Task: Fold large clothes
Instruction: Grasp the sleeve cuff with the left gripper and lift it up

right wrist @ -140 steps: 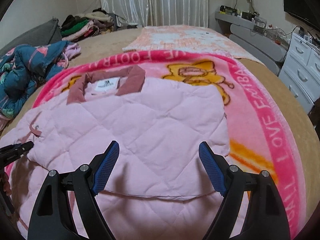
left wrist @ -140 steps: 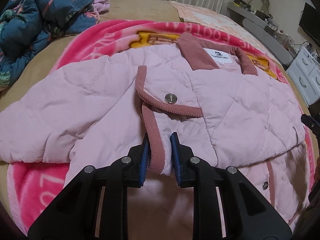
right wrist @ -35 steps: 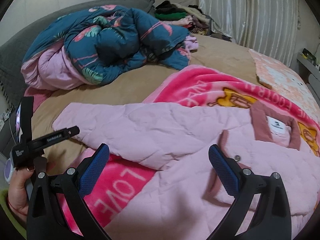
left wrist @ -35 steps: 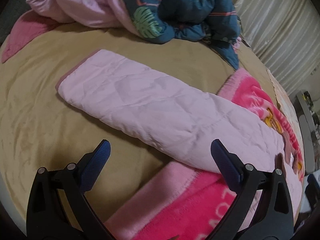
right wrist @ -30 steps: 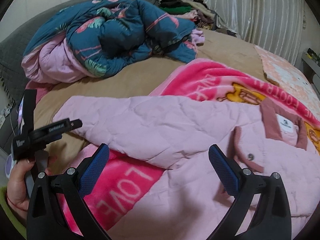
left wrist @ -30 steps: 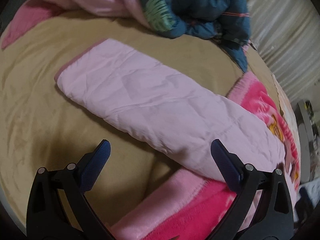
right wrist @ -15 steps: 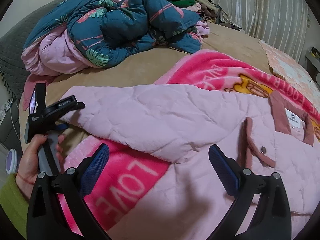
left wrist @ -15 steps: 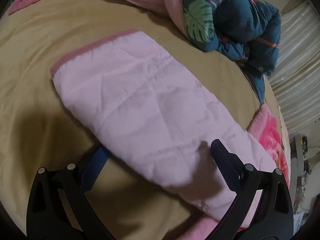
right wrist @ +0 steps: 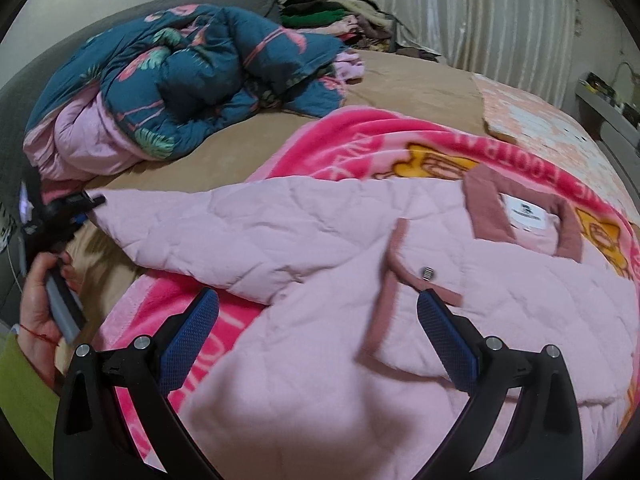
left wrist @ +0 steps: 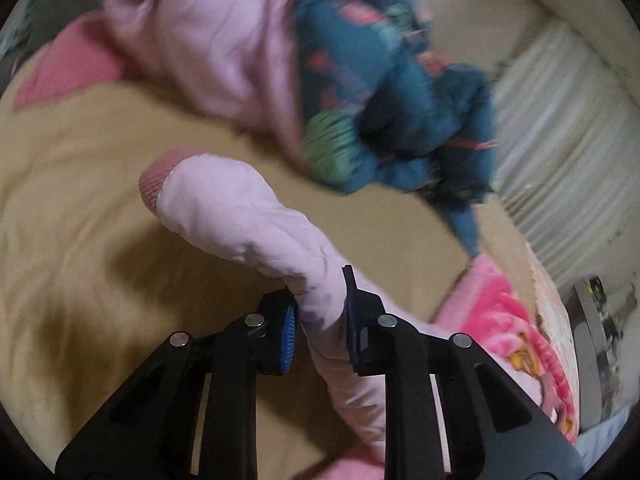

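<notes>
A pink quilted jacket (right wrist: pixel 460 292) with a dusty-rose collar lies front up on a pink blanket (right wrist: pixel 360 140) on the bed. Its long sleeve (left wrist: pixel 248 216) stretches onto the tan bedsheet, and its rose cuff (left wrist: pixel 154 180) is lifted a little. My left gripper (left wrist: pixel 318 312) is shut on the sleeve partway along; it also shows at the sleeve's end in the right wrist view (right wrist: pixel 76 208). My right gripper (right wrist: pixel 316 336) is open and empty above the jacket's lower front, near the snap button (right wrist: pixel 427 273).
A crumpled blue floral duvet (right wrist: pixel 192 76) with pink lining lies at the bed's far left. A heap of clothes (right wrist: pixel 332 12) sits by the curtains. A peach patterned cloth (right wrist: pixel 532 116) lies at the far right, with grey furniture (right wrist: pixel 608 116) beyond it.
My left gripper has come down over the sleeve and closed on it, lifting it off the sheet. My right gripper stays open and has shifted slightly over the jacket.
</notes>
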A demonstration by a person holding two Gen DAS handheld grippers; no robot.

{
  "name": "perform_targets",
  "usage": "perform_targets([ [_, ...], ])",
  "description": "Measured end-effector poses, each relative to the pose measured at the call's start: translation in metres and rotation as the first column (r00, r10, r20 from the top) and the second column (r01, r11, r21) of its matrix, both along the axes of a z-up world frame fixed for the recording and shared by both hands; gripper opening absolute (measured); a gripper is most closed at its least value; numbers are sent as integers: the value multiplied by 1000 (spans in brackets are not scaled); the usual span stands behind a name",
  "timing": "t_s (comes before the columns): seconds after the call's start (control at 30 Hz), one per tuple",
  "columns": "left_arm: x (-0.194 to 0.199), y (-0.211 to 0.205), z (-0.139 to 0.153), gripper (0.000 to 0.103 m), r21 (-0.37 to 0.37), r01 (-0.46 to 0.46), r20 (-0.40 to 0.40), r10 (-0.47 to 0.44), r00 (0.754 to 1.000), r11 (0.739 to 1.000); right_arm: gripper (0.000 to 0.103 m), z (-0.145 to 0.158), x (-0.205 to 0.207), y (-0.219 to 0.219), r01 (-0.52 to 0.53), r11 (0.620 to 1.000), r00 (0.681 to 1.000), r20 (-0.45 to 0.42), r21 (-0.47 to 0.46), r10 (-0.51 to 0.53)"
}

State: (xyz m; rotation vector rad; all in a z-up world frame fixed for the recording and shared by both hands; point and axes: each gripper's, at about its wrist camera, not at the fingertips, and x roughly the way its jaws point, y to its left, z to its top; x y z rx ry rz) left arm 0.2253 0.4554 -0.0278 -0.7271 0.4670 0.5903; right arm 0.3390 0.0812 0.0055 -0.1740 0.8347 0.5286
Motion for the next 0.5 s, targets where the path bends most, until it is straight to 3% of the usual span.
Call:
perform_targets([
  [0.2,2,-55,61,11,120,136,115,-150,982,983,99,8,-13,-35,47,999,999,16,10,-47],
  [0.33,6,-96,82,11,188,250,113,-274,955,950,99,17,-22,-69,109,993,994,7,48,-110],
  [0.5,5,-144,99,11,238,333,101,-364,926,912,99,29,-35,-99,145,988,988,40,51,-147],
])
